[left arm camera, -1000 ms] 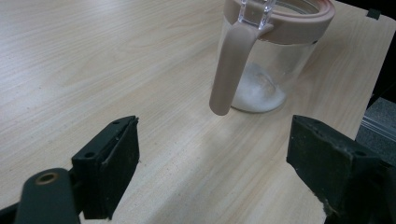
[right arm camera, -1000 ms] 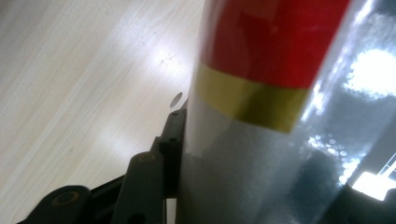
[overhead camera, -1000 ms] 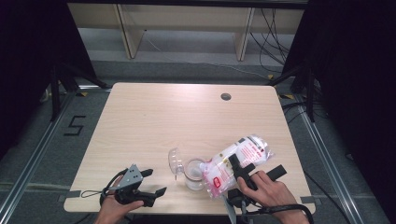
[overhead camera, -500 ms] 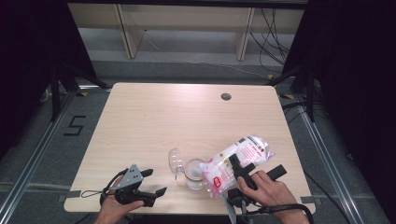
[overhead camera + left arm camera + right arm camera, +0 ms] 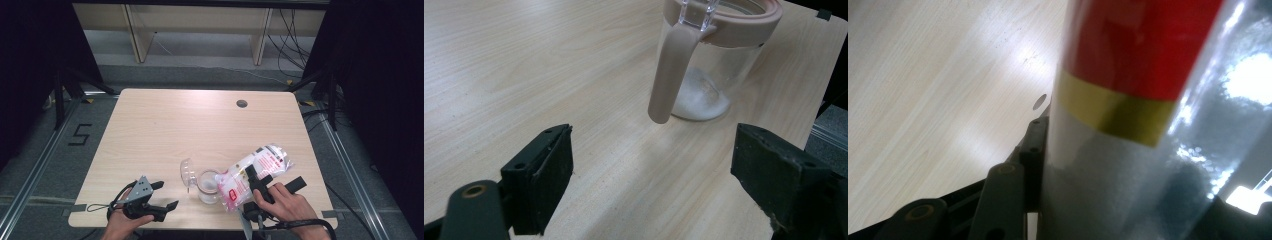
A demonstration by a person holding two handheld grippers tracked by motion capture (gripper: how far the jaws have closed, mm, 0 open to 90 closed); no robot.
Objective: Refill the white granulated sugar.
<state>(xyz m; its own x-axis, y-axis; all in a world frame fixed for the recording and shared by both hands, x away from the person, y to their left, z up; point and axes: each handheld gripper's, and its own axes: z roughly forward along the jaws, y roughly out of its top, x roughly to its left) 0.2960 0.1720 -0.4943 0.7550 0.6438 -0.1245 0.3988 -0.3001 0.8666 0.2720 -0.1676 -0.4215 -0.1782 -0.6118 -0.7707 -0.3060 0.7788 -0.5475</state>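
the bag (image 5: 255,172) in the right tool (image 5: 260,182) is clear plastic packed with white grains, and it carries a red label with white print near its lower end and pink lettering along its upper half; none of this writing is sharp enough to read in the high view. in the right tool view the bag (image 5: 1148,100) shows a red band above a gold stripe, with no words to make out. on the floor to the left of the tabletop (image 5: 165,125) a dark mark reads as a "5" (image 5: 80,135).

the right tool has its jaws part closed and pressed on the bag's sides, holding it tilted, its lower end over the mouth of the jar (image 5: 209,184) and its upper end raised toward the right edge of the tabletop. the jar is clear, with a pinkish rim and a little white powder on its bottom (image 5: 701,100); its clear lid (image 5: 187,172) stands swung open on the left side. a pinkish flat handle (image 5: 669,75) hangs down from the rim.

the left tool (image 5: 160,196) rests near the front left edge of the tabletop, its jaws wide apart with nothing between them, pointing toward the jar, which stands near but apart from them.
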